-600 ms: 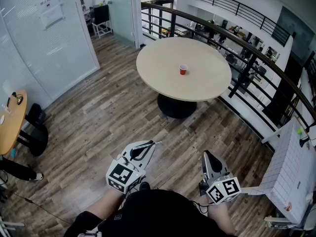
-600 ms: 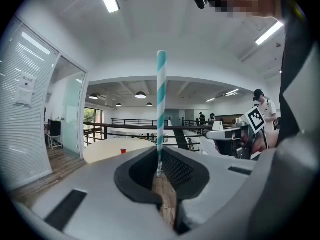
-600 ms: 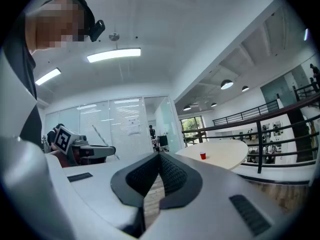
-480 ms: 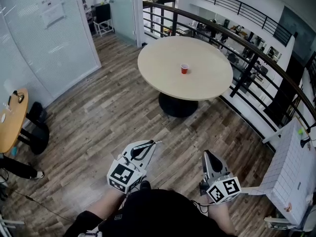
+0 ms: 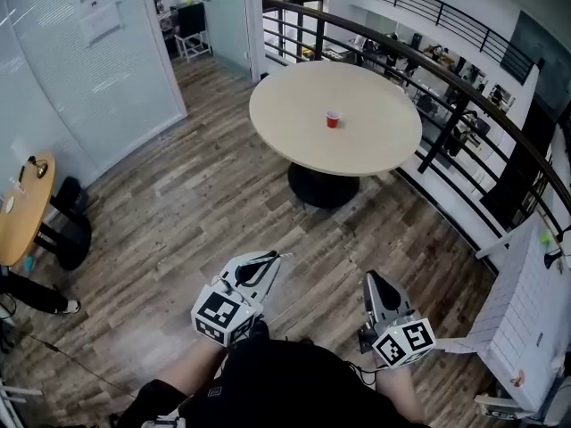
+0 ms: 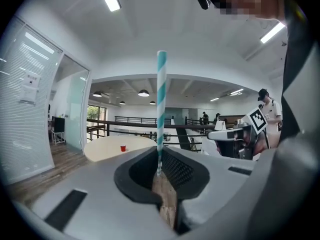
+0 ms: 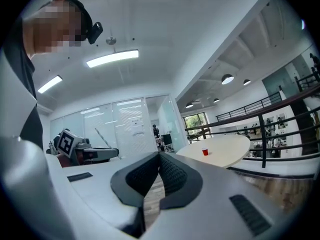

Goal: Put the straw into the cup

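A: How did the left gripper (image 6: 160,170) stand?
B: Clenched on the low end of the striped straw (image 6: 161,104), which rose upright from its pads. The right gripper (image 7: 159,158) was closed on nothing.
A: And the cup (image 5: 333,119)?
B: Well off, toward one o'clock, alone on the round table (image 5: 294,136).
A: Risks?
B: I judged that so thin a pinch might let the straw tilt or slip on the way. A poke at the rim might tip the light cup, since nothing steadied it.
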